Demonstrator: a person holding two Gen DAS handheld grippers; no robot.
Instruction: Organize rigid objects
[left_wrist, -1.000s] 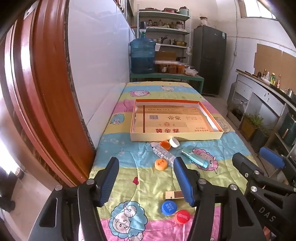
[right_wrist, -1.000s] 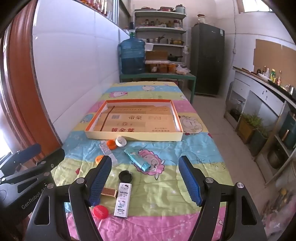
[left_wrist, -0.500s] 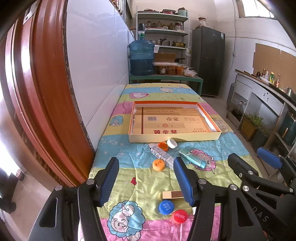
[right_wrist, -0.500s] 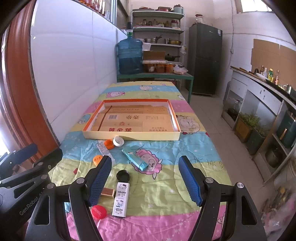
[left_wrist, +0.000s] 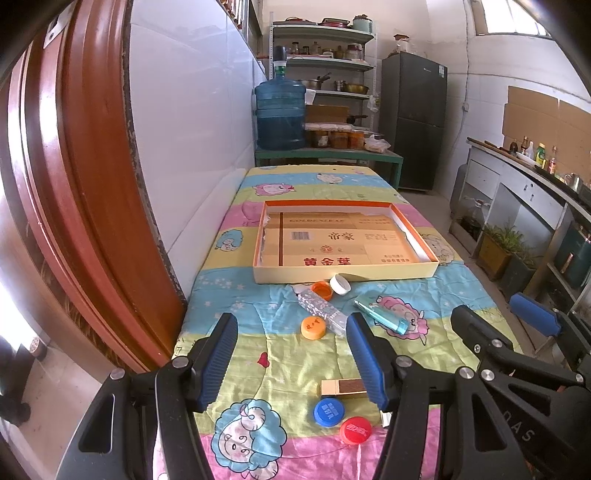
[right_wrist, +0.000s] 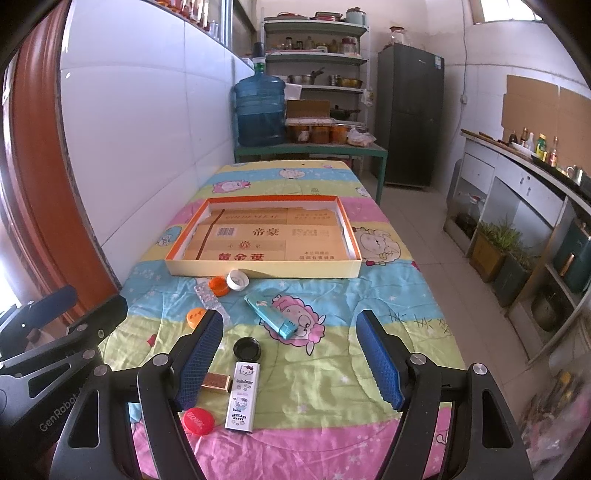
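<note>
With nothing yet in the shallow box (right_wrist: 258, 271), both the left gripper (left_wrist: 288, 354) and right gripper (right_wrist: 290, 354) hung spread and empty above the scattered caps (left_wrist: 313, 328), lighter (right_wrist: 269, 313) and small tin (right_wrist: 242, 398), so the next move seemingly called for descending onto one piece.

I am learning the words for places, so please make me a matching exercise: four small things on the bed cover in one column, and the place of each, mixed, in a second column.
Things:
1. white cap
2. black cap
3. red cap
4. teal lighter

Places:
A. at the near edge, left of the Hello Kitty tin
B. just before the box tray, beside an orange cap
C. slanted across the pink sheep picture
D. just beyond the Hello Kitty tin

Pairs: 1-B, 2-D, 3-A, 4-C
</note>
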